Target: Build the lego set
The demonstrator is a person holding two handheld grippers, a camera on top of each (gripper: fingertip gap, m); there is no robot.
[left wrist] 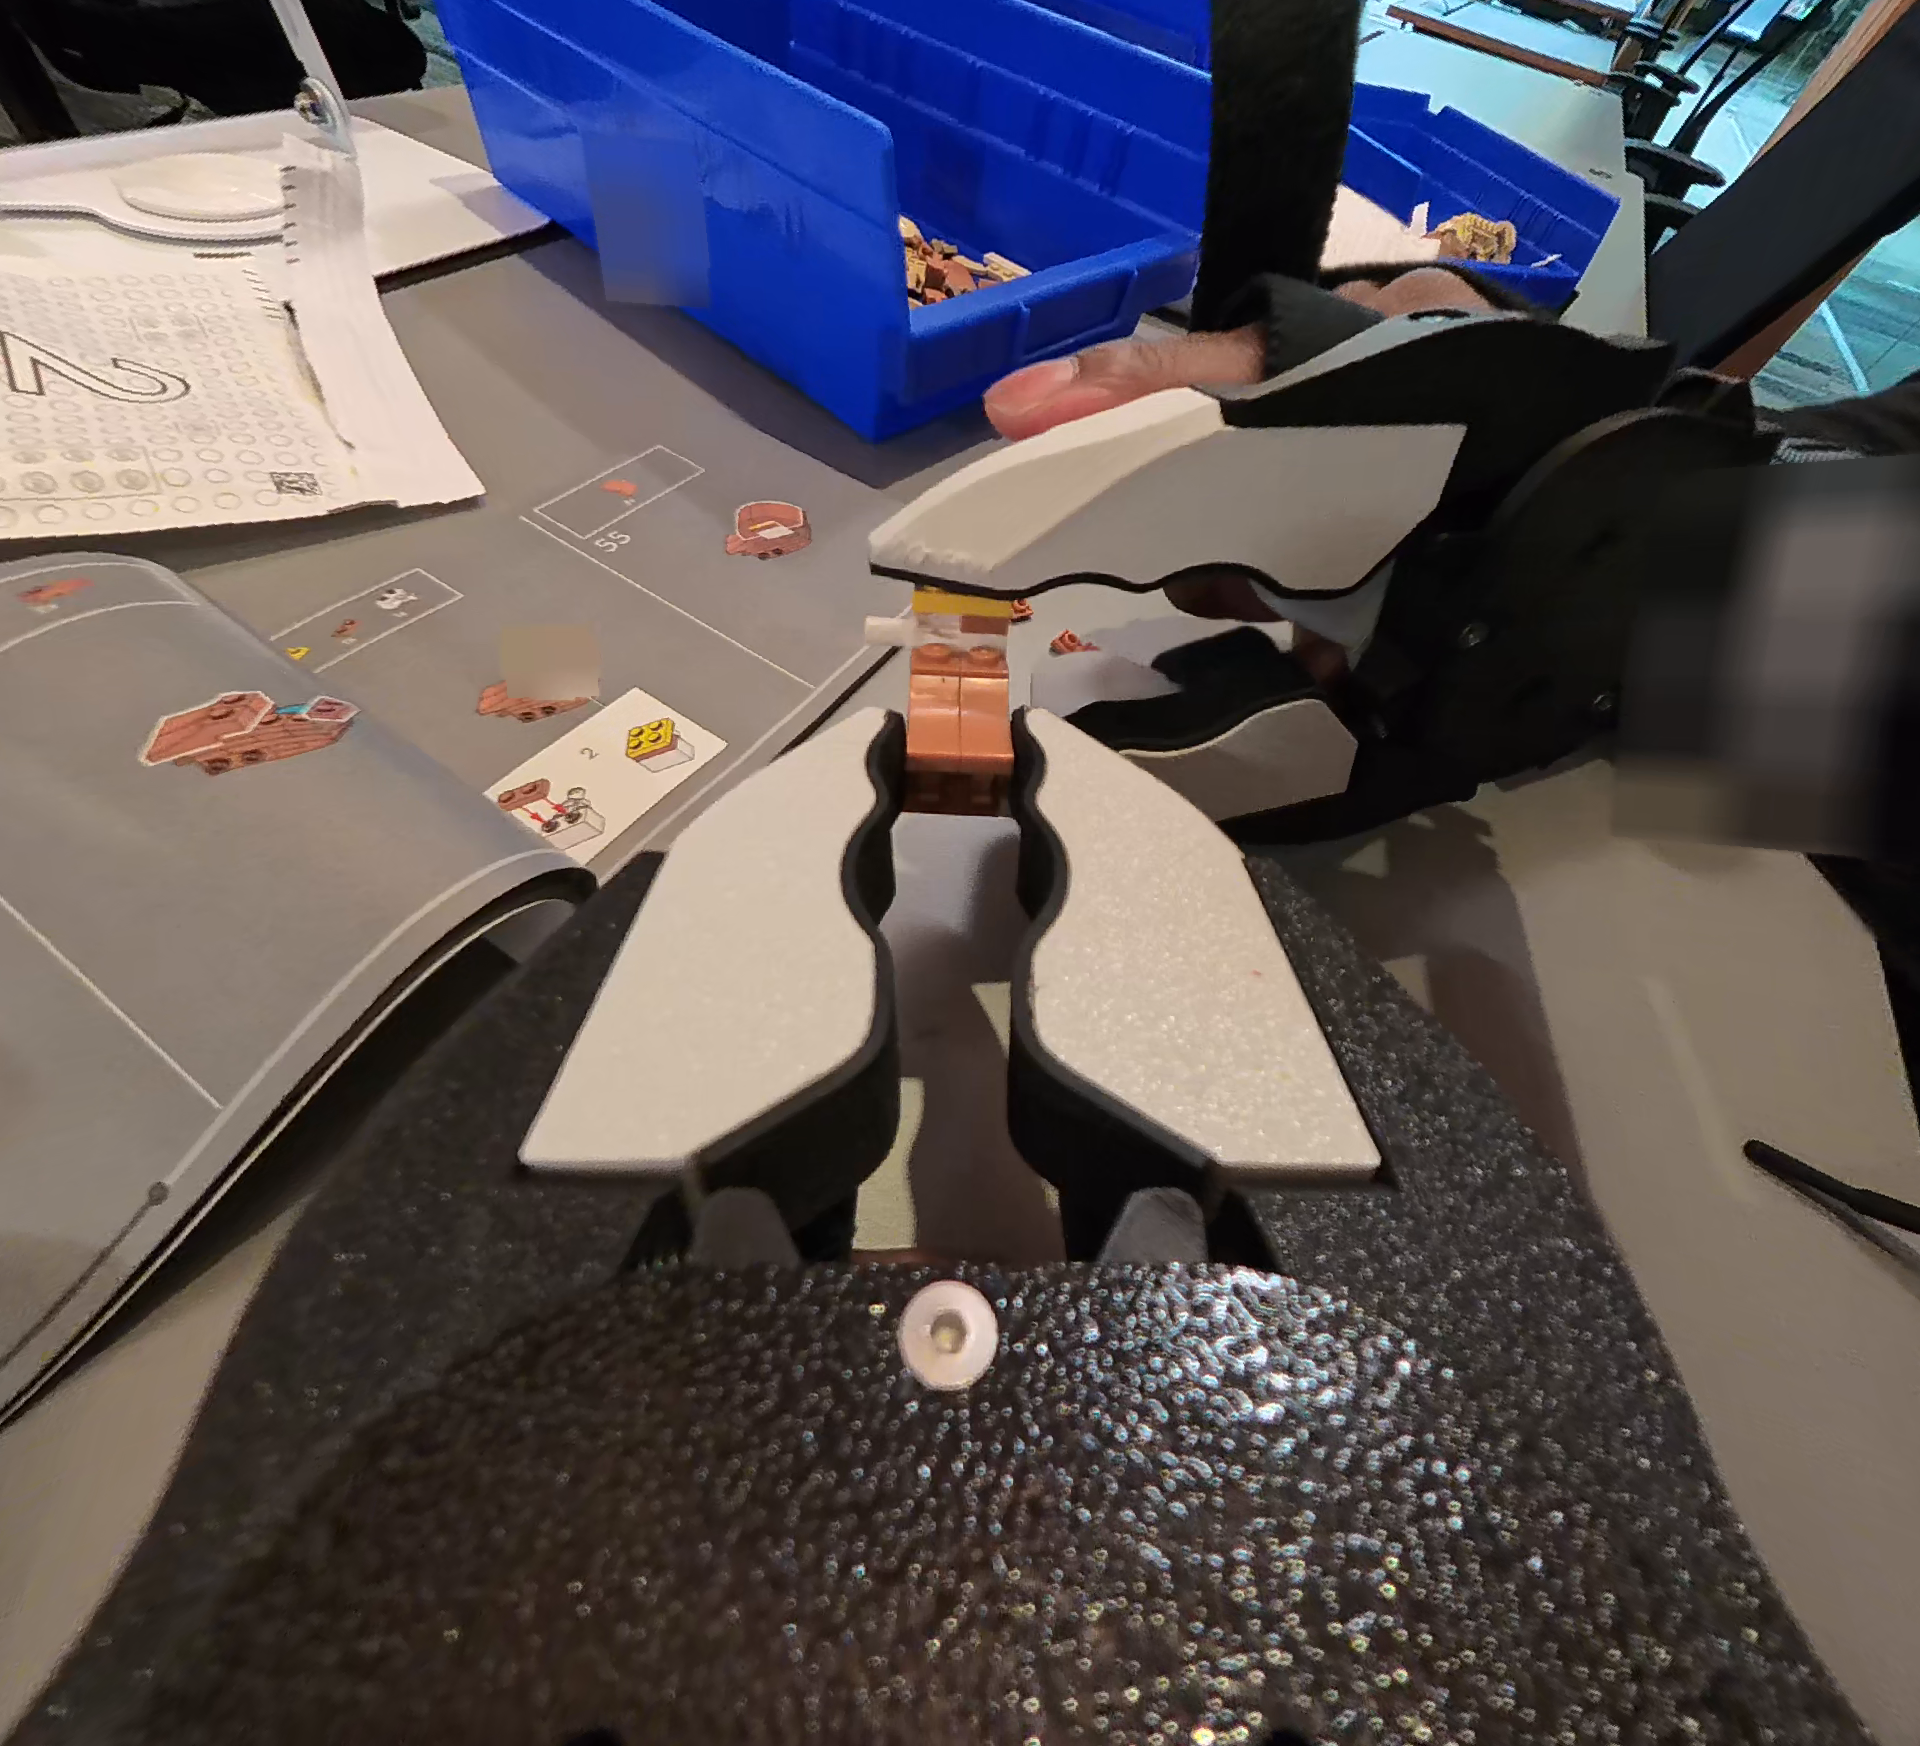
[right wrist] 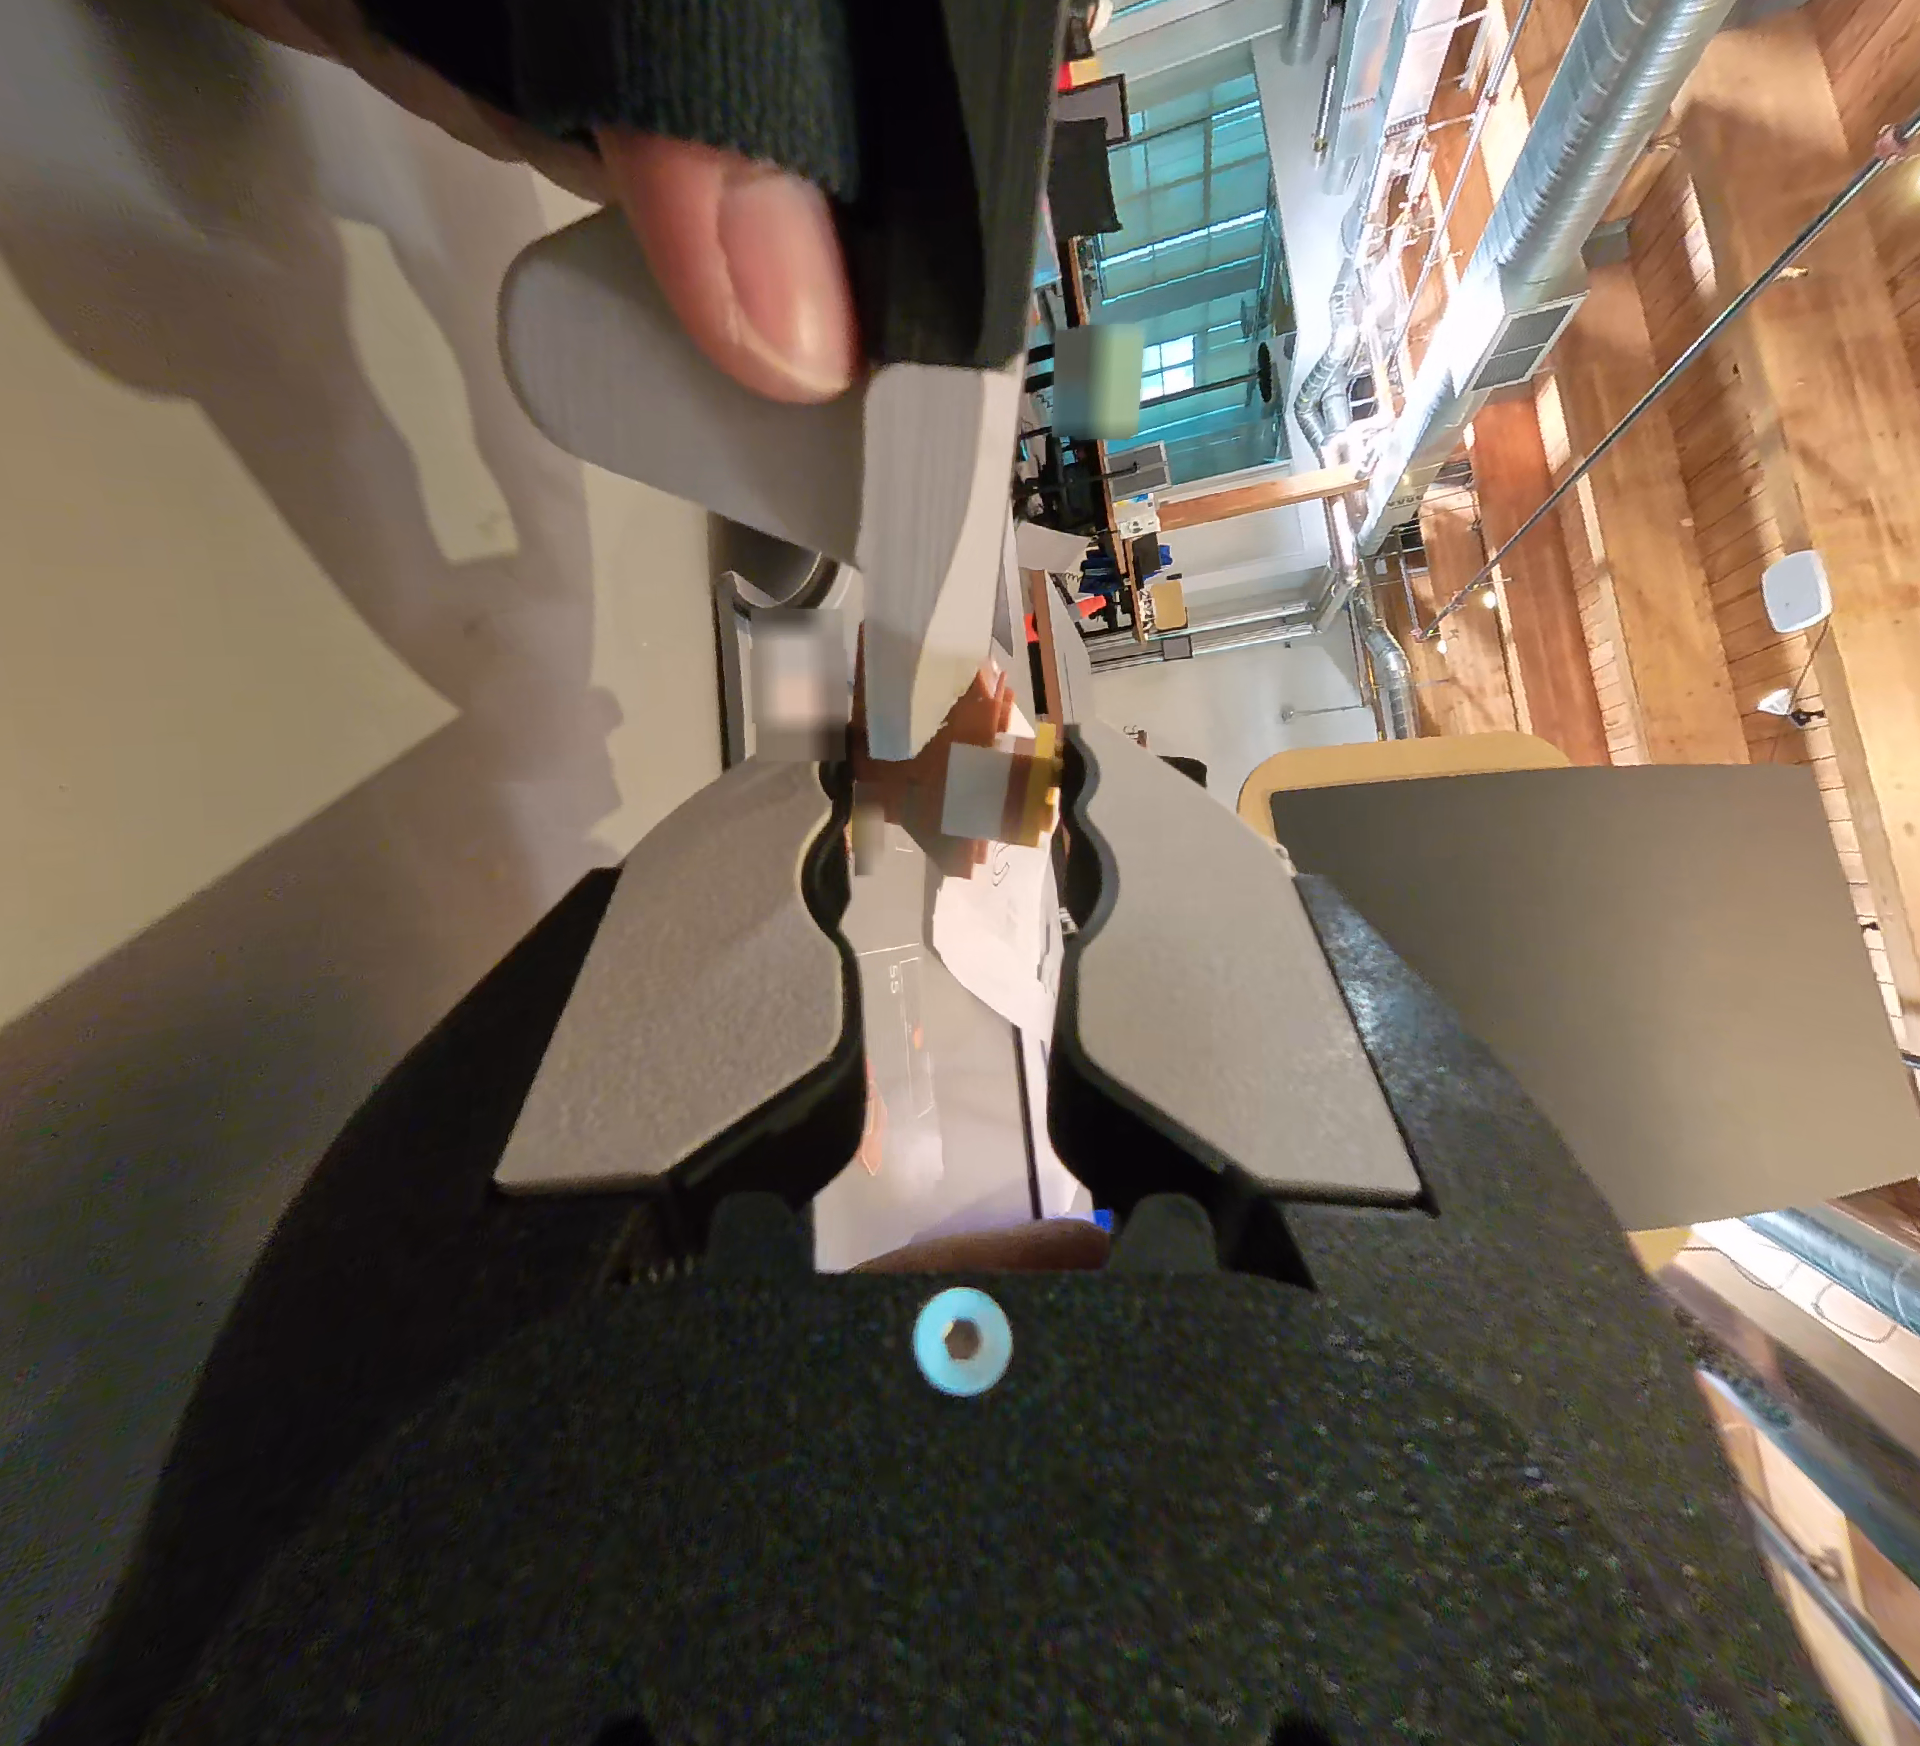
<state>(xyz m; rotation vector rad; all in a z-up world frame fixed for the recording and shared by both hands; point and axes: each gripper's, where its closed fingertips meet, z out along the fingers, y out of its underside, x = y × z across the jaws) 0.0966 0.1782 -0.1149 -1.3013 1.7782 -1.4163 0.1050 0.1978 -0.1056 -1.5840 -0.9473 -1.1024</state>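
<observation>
A small brick assembly (left wrist: 956,709) has brown bricks below, a white piece with a peg in the middle, and a yellow plate on top. My left gripper (left wrist: 956,730) is shut on its brown lower part, with both pads pressed against its sides. My right gripper (left wrist: 987,647) comes in from the right. Its upper finger (left wrist: 1091,501) rests on the yellow plate. In the right wrist view the assembly (right wrist: 987,803) sits between my right gripper's (right wrist: 956,792) pads, with the yellow plate against one pad and the brown end at the other. A left-gripper finger (right wrist: 914,636) reaches in from above.
Blue bins (left wrist: 727,169) holding loose brown and tan bricks (left wrist: 956,268) stand behind. An open instruction booklet (left wrist: 312,761) and paper sheets (left wrist: 156,366) lie to the left. A small brown piece (left wrist: 1070,644) lies on the table, and a black cable (left wrist: 1829,1197) lies at the right. My two grippers' fingertips are within a few centimetres of each other.
</observation>
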